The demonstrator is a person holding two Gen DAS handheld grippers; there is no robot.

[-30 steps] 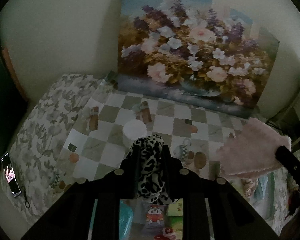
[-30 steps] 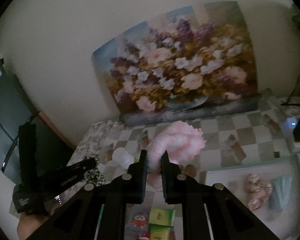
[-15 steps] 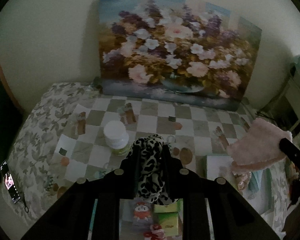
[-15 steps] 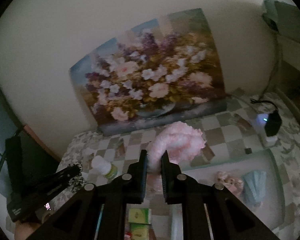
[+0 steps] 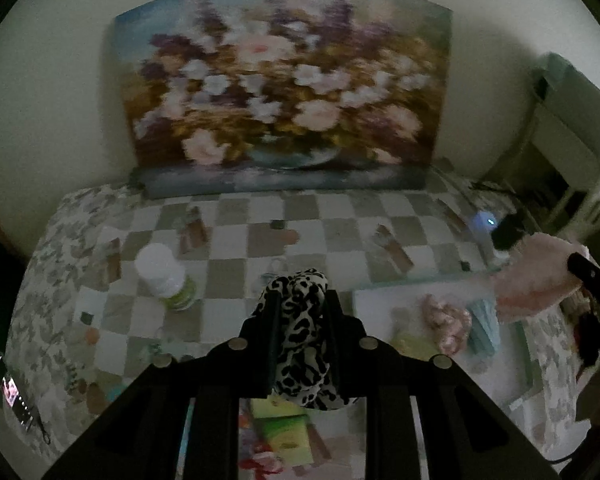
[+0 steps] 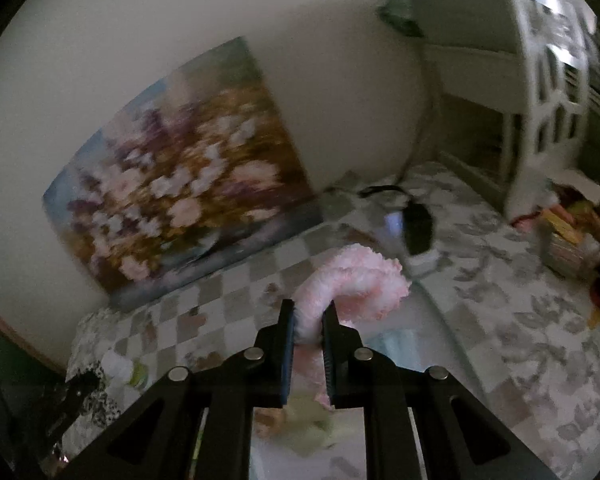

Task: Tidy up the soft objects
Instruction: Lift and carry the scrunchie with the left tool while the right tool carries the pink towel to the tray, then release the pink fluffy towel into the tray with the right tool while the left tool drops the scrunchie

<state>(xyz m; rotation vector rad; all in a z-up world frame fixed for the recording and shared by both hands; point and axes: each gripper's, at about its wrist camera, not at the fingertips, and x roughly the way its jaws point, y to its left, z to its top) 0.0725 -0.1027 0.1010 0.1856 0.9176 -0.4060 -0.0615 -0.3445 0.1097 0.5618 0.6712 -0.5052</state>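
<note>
My left gripper (image 5: 299,300) is shut on a black-and-white leopard-print cloth (image 5: 302,340) and holds it above the checkered table. My right gripper (image 6: 308,312) is shut on a fluffy pink cloth (image 6: 356,280), which also shows at the right of the left wrist view (image 5: 536,276). Both hang over a white tray (image 5: 380,304) that holds a pink scrunchie (image 5: 446,322) and a light blue soft item (image 5: 484,324). The tray's floor shows under the right gripper (image 6: 432,344).
A white-capped bottle (image 5: 162,276) stands on the table at the left. A large flower painting (image 5: 284,92) leans on the back wall. A black charger (image 6: 418,228) and white shelf (image 6: 540,120) are at the right. A phone (image 5: 14,396) lies at the left edge.
Both grippers have swung to the right with their cloths. The tray with the scrunchie has come into fuller view below them. The bottle has shifted left in view.
</note>
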